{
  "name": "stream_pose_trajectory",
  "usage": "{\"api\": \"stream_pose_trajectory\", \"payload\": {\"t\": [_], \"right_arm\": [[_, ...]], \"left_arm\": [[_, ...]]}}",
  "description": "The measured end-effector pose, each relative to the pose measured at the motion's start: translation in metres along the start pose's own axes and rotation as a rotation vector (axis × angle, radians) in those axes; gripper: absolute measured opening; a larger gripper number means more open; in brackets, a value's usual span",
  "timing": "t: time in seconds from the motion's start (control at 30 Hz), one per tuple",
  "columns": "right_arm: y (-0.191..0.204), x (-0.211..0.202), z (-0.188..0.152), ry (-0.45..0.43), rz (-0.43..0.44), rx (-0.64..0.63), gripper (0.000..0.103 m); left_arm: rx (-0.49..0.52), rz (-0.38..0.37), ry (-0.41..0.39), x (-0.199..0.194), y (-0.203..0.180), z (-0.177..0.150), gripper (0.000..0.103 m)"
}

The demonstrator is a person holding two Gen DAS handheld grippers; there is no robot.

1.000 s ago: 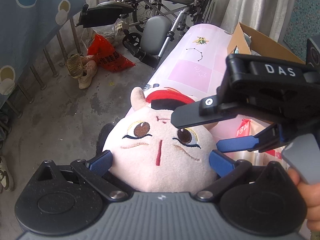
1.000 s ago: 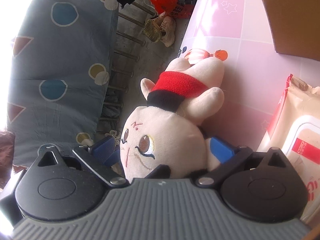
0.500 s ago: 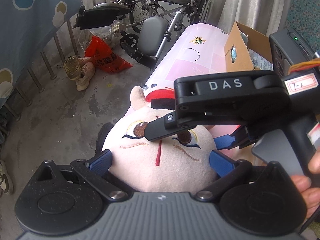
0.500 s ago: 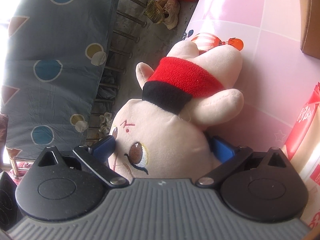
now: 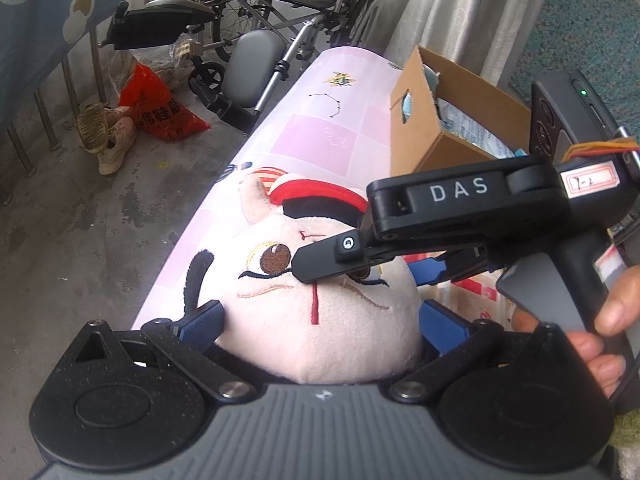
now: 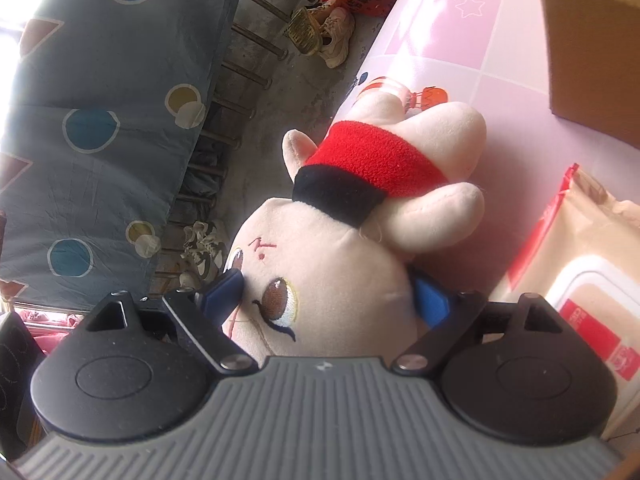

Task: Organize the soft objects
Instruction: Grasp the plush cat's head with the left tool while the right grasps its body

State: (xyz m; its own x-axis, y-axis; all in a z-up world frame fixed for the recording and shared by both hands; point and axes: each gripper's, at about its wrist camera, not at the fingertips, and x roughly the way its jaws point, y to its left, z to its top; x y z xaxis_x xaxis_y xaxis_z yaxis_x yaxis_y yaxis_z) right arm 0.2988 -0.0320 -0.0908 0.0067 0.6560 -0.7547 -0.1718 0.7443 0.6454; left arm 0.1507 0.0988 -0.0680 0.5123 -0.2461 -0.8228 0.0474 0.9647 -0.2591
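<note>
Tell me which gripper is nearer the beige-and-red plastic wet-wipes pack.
Right. The right gripper, jaws just closing around the cream plush toy by its head, sits right beside the pack; the left gripper holds that head from farther off.

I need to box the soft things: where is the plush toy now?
The plush toy lies at the pink table's floor-side edge, head between both grippers' fingers, wipes pack beside it.

A wheelchair point(image 5: 280, 4) stands far ahead of the claw on the concrete floor point(image 5: 80, 216), with a red plastic bag point(image 5: 160, 110) and worn shoes point(image 5: 110, 136) to its left. A blue sheet with coloured circles point(image 6: 100, 120) hangs over metal railings point(image 6: 244, 68), left of the claw
</note>
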Motion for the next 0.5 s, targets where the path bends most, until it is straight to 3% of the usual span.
{"api": "stream_pose_trajectory", "payload": {"t": [0.13,0.27,0.37,0.5], "right_arm": [[-0.015,-0.008,-0.003,0.004,0.006,0.039,0.091],[-0.021,-0.008,-0.007,-0.017,0.026,0.051,0.093],[-0.025,-0.008,-0.01,-0.029,0.041,0.061,0.093],[-0.032,-0.009,-0.013,-0.041,0.063,0.072,0.094]], "left_arm": [[0.047,-0.006,-0.02,-0.001,-0.008,-0.008,0.103],[0.02,-0.057,-0.064,-0.015,0.0,-0.009,0.103],[0.019,-0.037,-0.102,-0.023,0.007,-0.007,0.103],[0.002,-0.007,-0.039,-0.011,0.016,-0.004,0.103]]}}
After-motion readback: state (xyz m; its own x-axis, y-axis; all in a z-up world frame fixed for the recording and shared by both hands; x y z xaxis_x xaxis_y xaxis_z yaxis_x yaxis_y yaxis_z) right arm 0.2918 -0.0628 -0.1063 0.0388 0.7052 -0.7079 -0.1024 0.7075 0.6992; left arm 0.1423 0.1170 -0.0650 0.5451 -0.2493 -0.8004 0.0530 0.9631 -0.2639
